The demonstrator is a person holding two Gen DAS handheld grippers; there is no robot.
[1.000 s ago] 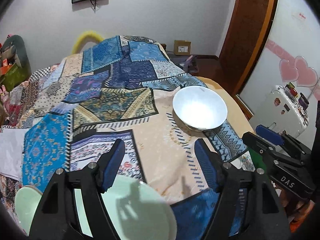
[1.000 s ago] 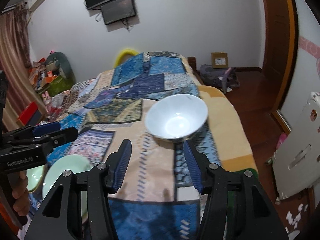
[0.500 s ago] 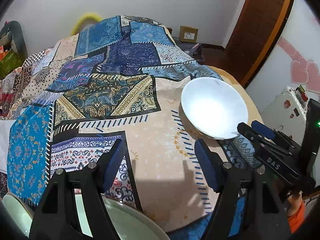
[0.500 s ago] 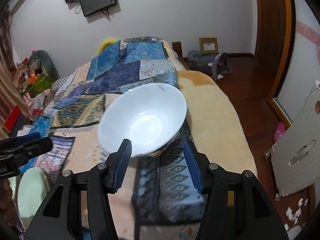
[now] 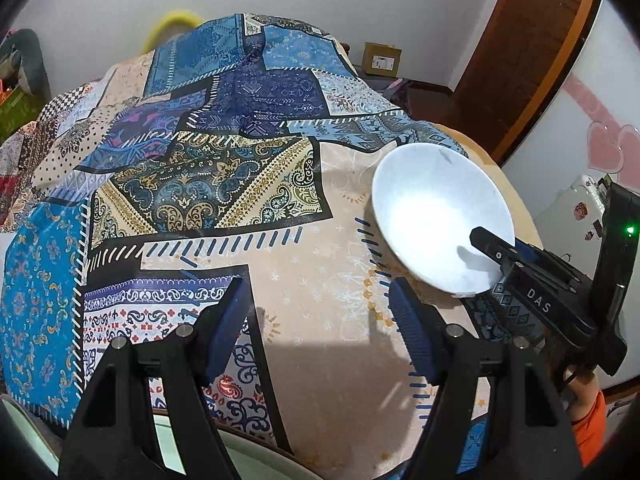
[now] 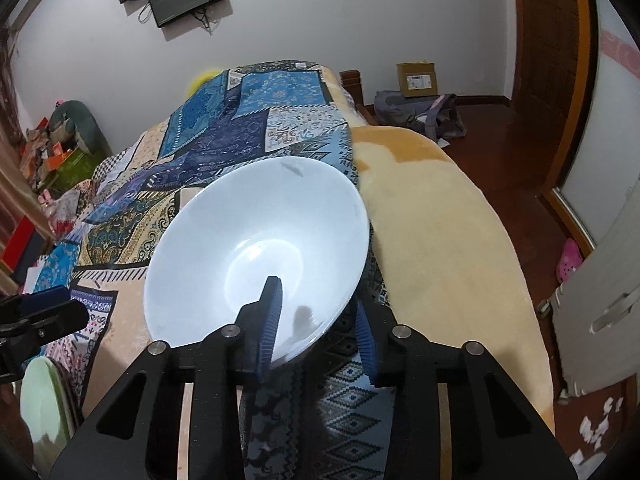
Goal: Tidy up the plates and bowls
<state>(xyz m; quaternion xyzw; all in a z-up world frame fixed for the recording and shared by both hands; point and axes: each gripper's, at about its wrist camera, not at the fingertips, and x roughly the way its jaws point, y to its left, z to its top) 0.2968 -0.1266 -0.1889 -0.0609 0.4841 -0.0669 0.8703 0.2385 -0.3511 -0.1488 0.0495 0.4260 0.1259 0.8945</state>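
Bowl: a wide, shallow white ceramic bowl [image 6: 256,256] is sitting on the patchwork blue-and-beige patterned bedspread [image 5: 224,184], near that bedspread's right edge, where the plain cream fleece blanket [image 6: 440,248] is showing beside it.
Right gripper: the black right gripper with blue ribbed pads [image 6: 316,320] is straddling the bowl's near rim, one finger [image 6: 270,312] reaching inside the bowl and the other [image 6: 366,340] lying outside, under the wall. Its jaws have just been closing on the rim, and they are now pinching the bowl.
Left gripper: the black left gripper with blue pads [image 5: 320,320] is hanging over the bedspread to the left of the bowl, its jaws spread with only cloth showing between them.
Plates: pale green round plates [image 6: 40,400] are lying at the bedspread's near left corner, well apart from the bowl; one rim [image 5: 248,452] is showing under the left gripper.
Person: a hand with an orange sleeve [image 5: 586,420] is holding the right gripper's handle.
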